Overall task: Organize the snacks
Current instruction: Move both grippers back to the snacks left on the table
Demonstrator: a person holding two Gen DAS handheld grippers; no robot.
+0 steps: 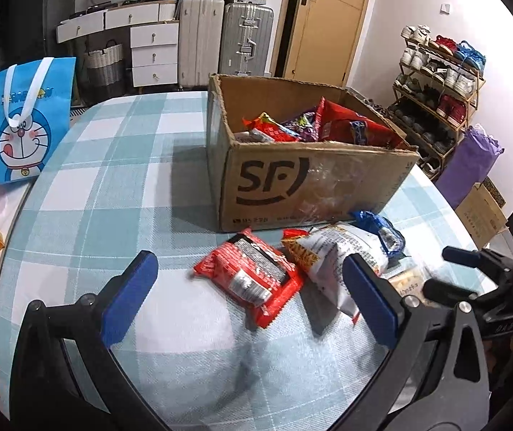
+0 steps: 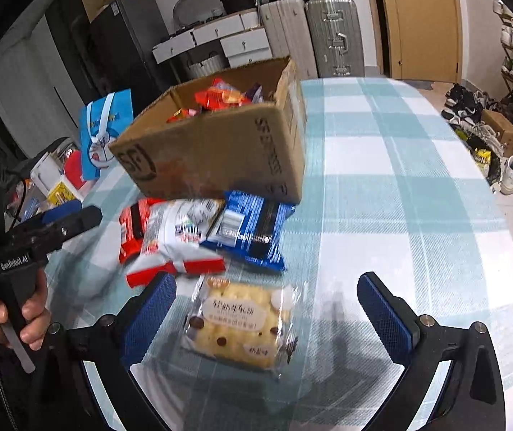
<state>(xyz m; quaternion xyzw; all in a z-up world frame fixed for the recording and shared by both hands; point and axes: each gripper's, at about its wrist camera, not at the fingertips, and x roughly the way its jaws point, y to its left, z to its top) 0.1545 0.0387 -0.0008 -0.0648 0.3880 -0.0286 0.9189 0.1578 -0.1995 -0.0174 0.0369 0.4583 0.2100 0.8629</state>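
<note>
A cardboard SF box (image 1: 314,176) holding several snack packets stands on the checked table; it also shows in the right wrist view (image 2: 220,151). In front of it lie a red packet (image 1: 249,276), a white and orange packet (image 1: 331,255), a blue packet (image 2: 249,230) and a clear-wrapped yellow cake (image 2: 238,327). My left gripper (image 1: 252,294) is open, just above and straddling the red packet. My right gripper (image 2: 267,309) is open, with the cake between its fingers, not gripped. The white packet (image 2: 177,237) and red packet (image 2: 132,230) show left of the blue one.
A blue Doraemon bag (image 1: 26,118) stands at the table's left edge, with boxes beside it. Suitcases (image 1: 245,39), drawers and a door stand behind. A shoe rack (image 1: 439,89) and a purple bag (image 1: 472,168) are on the right. Checked tablecloth (image 2: 400,179) extends right of the box.
</note>
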